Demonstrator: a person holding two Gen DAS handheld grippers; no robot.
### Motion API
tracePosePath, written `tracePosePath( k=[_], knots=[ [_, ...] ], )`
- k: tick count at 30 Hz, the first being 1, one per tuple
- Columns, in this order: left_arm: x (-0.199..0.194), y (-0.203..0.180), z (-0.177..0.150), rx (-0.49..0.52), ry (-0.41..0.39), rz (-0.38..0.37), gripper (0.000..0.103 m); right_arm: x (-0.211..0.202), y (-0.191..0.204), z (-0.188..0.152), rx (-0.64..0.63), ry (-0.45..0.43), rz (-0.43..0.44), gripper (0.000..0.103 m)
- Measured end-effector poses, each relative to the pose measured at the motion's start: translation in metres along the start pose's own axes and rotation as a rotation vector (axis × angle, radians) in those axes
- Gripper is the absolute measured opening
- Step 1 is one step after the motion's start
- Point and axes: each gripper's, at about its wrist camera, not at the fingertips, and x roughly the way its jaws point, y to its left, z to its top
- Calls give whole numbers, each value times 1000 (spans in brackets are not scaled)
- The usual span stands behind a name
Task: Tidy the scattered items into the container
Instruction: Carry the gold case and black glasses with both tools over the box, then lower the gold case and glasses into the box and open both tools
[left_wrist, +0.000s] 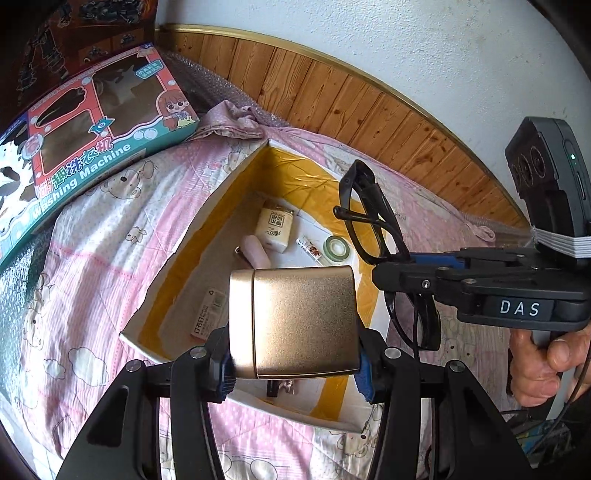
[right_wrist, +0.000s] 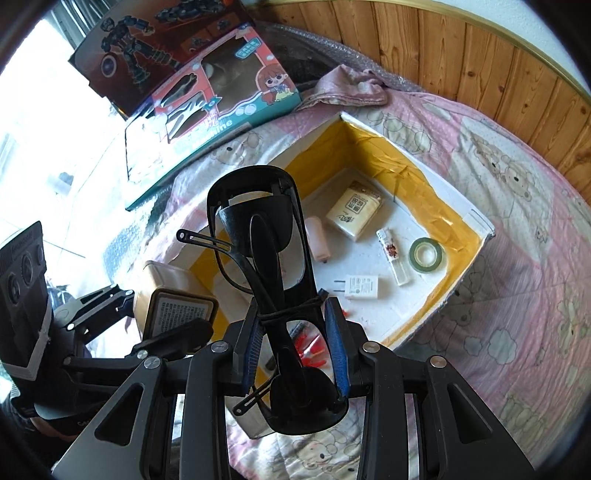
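The left tool (left_wrist: 295, 365) is closed on a gold tin (left_wrist: 299, 321). Its blue pads press the two sides of the tin, low down. The tin hangs in the air over the near edge of the box (left_wrist: 207, 221), which sits on the bed (left_wrist: 92, 266).

The right tool (right_wrist: 295, 350) is closed on black glasses (right_wrist: 258, 236). It holds them by the middle, and the glasses stick up tall. One thin arm of the glasses pokes out to the side. In the left view the glasses hang over the far right side of the box.

What could go wrong? The tin is smooth and shiny, and the pads hold only its bottom part. It could slip or tip out and land hard on the small things under it. The glasses could twist in the grip, since they are thin there. Their loose arm could catch on the box wall on the way down.

The two tools are near each other, so they could bump if both go down at once.

Deeper in the box lie a pale packet (left_wrist: 275, 229), a pink tube (left_wrist: 255, 251), a lighter (right_wrist: 393, 256), a tape roll (right_wrist: 426, 254) and a white plug (right_wrist: 360, 287). A dropped tin could knock or crush these.
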Motion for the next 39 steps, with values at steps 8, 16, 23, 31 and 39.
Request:
tracePosePath(
  k=[8, 16, 23, 31, 39],
  knots=[
    [35, 8, 0, -19, 90, 5, 51, 50, -4, 25, -58, 75, -5, 34],
    [63, 13, -3, -21, 164, 32, 51, 97, 9, 37, -159, 137, -9, 34],
    [81, 26, -2, -41, 205, 49, 52, 123, 5, 43, -152, 166, 9, 35],
    [90, 34, -1, -35, 230, 58, 57, 134, -10, 46, -65, 156, 54, 38],
    [74, 39, 1, -58, 187, 55, 59, 113, -29, 41, 33, 123, 70, 38]
  ],
)
